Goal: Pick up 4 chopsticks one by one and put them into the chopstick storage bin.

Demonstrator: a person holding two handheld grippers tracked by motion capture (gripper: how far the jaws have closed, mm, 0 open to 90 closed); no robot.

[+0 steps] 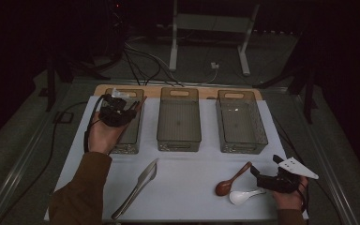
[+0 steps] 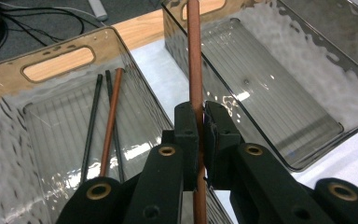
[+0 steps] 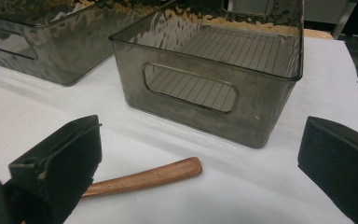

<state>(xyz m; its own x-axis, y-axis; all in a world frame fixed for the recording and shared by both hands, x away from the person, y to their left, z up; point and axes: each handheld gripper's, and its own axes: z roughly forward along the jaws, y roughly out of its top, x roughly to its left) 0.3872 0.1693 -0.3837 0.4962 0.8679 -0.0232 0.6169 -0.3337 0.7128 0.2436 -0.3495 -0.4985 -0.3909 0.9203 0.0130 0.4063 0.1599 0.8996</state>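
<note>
1. I see my left gripper raised over the left bin, at the far left of the white mat. The left hand sits under it, palm up, with the brown-sleeved forearm reaching up from the bottom edge.
2. In the left gripper view, my jaws are pinched tight on a brown chopstick. The stick runs straight up between the pads and continues below them.
3. The held chopstick stands over the strip between the left bin and the middle bin, its top end crossing the near corner of the middle bin.
4. Inside the left bin lie a second brown chopstick and two black chopsticks, side by side on the ribbed floor.
5. My right gripper rests low at the near right of the mat, the right hand behind it and pointing left.
6. Its jaws stand wide apart and hold nothing. In the right gripper view, the handle of the wooden spoon lies on the mat between them, with the right bin just beyond.
7. From above, the wooden spoon and a white spoon lie just ahead of that gripper. A metal knife lies near the middle of the mat.
</note>
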